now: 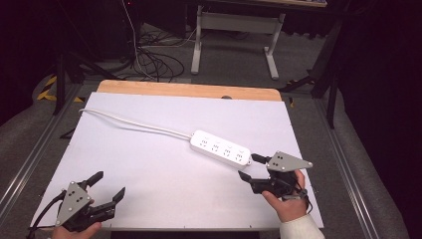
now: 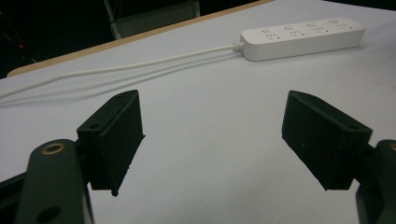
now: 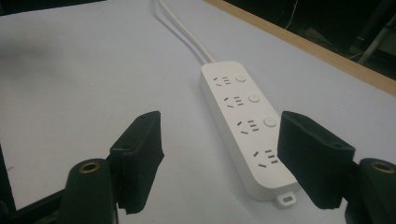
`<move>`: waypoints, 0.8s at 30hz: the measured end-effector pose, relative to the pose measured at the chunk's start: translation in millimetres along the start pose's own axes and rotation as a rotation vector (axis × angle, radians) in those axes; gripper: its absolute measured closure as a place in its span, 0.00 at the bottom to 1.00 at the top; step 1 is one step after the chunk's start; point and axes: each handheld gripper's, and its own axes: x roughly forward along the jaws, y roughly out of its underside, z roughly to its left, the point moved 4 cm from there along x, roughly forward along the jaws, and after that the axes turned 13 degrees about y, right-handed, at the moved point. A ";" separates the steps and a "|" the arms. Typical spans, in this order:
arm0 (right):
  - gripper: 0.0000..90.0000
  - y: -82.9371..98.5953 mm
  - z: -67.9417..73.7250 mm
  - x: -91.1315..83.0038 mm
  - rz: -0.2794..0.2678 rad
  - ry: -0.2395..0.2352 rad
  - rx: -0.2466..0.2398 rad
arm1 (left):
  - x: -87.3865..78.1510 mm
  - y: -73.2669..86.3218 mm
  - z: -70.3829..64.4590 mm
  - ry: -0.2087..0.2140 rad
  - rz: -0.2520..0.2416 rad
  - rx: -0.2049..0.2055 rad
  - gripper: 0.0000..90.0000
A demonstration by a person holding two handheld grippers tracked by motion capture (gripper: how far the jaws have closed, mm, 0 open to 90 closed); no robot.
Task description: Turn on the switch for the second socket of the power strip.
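Power strip [image 1: 220, 148], white w/ 4 sockets, lay diagonally mid-right on desk [image 1: 149, 159], its cord [image 1: 134, 125] running to far-left edge. Right hand-held gripper [image 1: 248, 167] sat just beside strip's near end, jaws spread wide, holding nothing. Left hand-held gripper [image 1: 108, 185] at near-left corner, well apart from strip, also wide open & empty.

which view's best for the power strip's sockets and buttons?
Right gripper view: the power strip lies close, between the open jaws, with four socket groups and three round buttons legible. Left gripper view shows it far off at a shallow angle; high view shows it whole with its cord, but small.
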 end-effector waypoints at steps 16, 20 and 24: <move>0.34 -33.3 1.5 14.5 0.004 -0.021 -0.044 | -0.5 0.2 2.2 0.002 -0.005 -0.001 0.23; 0.33 -41.5 1.2 22.4 0.026 -0.014 -0.066 | 0.3 0.6 2.8 0.001 -0.001 0.000 0.23; 0.33 -49.5 2.2 28.3 0.023 -0.009 -0.077 | -0.2 0.6 2.7 0.003 0.000 0.000 0.23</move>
